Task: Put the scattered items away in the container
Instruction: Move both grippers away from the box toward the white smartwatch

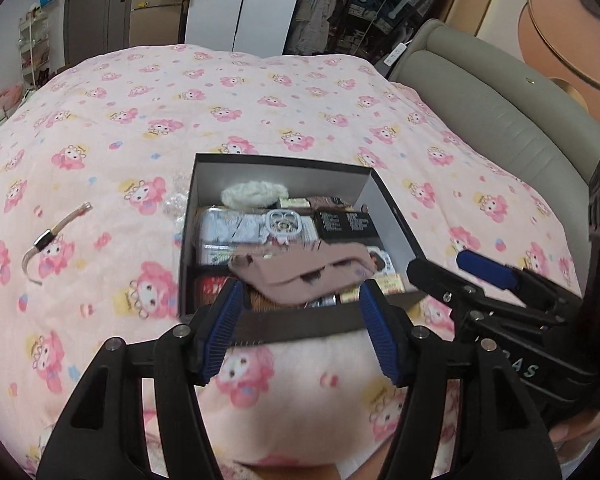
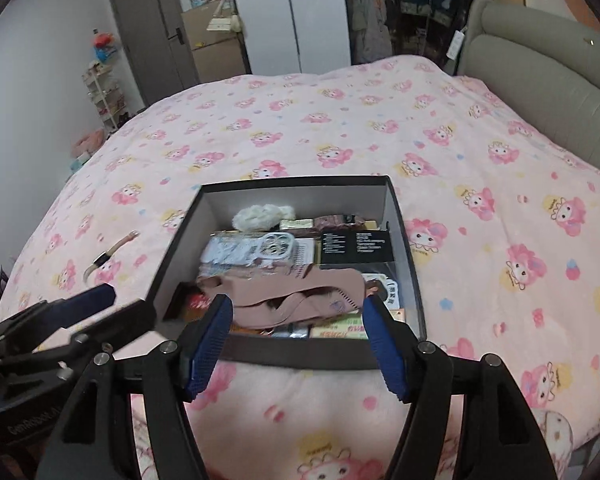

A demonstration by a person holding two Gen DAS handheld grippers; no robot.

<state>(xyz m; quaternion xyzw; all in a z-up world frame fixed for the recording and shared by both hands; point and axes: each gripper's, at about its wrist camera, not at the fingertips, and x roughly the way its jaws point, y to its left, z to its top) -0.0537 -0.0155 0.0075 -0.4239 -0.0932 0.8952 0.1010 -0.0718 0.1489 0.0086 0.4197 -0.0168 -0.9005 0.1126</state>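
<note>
While your left gripper (image 1: pixel 300 332) and right gripper (image 2: pixel 296 344) hover released, nothing sits between their jaws. The box (image 2: pixel 404 216) holds a brown cloth (image 2: pixel 300 296); a strap (image 1: pixel 56 240) lies beside it on the bedspread (image 1: pixel 260 100).

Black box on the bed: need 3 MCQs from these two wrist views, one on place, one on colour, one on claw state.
1. Where does the watch lie?
A. inside the black box
B. on the pink bedspread, left of the box
C. between the left claw's pads

2. What colour is the cloth on top of the box's contents?
A. dusty pink-brown
B. green
C. bright yellow

3. How do the left claw and right claw stand?
A. both shut on the cloth
B. left one shut on the watch
C. both open, holding nothing

Key: 1 B, it rests on the bedspread outside the black box. 2 A, as both views show. 3 C, blue pads apart, nothing gripped.
</note>
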